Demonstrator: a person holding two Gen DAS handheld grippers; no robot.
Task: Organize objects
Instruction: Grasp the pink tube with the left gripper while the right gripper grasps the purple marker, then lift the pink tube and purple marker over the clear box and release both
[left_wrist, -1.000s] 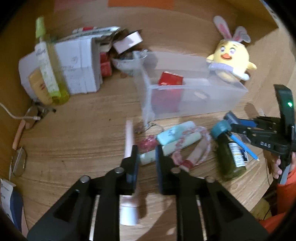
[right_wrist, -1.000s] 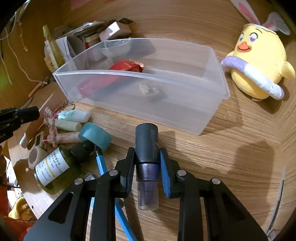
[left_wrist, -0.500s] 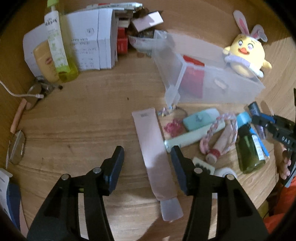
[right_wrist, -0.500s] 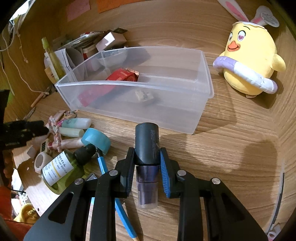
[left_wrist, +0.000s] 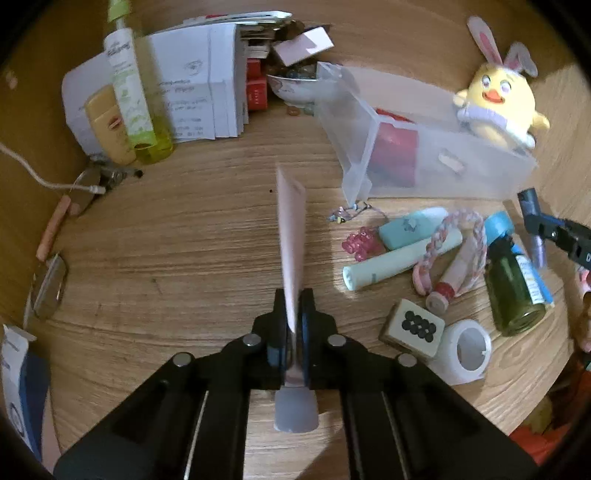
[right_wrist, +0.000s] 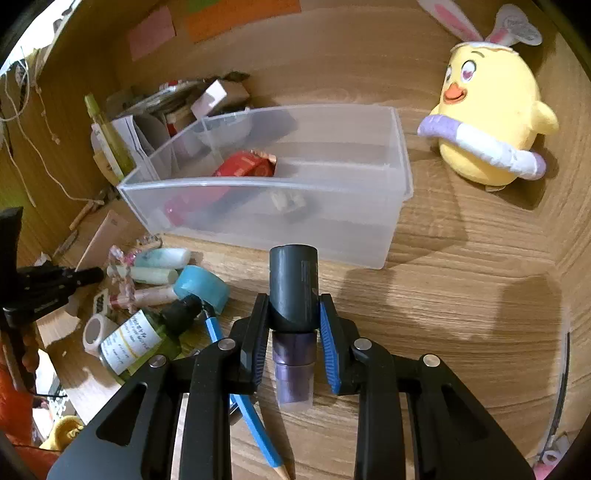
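Observation:
In the left wrist view my left gripper (left_wrist: 294, 325) is shut on a flat pink tube (left_wrist: 290, 236) that stands on its edge, its grey cap (left_wrist: 295, 411) toward the camera. My right gripper (right_wrist: 293, 321) is shut on a black and purple cylinder (right_wrist: 293, 288), held above the wood in front of a clear plastic bin (right_wrist: 399, 162). The bin (left_wrist: 354, 147) holds a red pack (right_wrist: 245, 168) and a small pale item (right_wrist: 284, 199). The right gripper with its cylinder (left_wrist: 532, 221) shows at the right edge of the left view.
Loose items lie left of the bin's front: mint tubes (left_wrist: 402, 258), a braided band (left_wrist: 469, 236), a green glass bottle (left_wrist: 517, 295), a mahjong tile (left_wrist: 413, 328), a tape roll (left_wrist: 467, 349), a blue pencil (right_wrist: 243, 402). A yellow chick plush (right_wrist: 487, 118) sits at the right. Papers, a spray bottle (left_wrist: 129, 96) stand behind.
My left gripper went from wide apart over the flat-lying pink tube to shut on it; the tube now stands on edge. The right gripper kept its hold on the cylinder.

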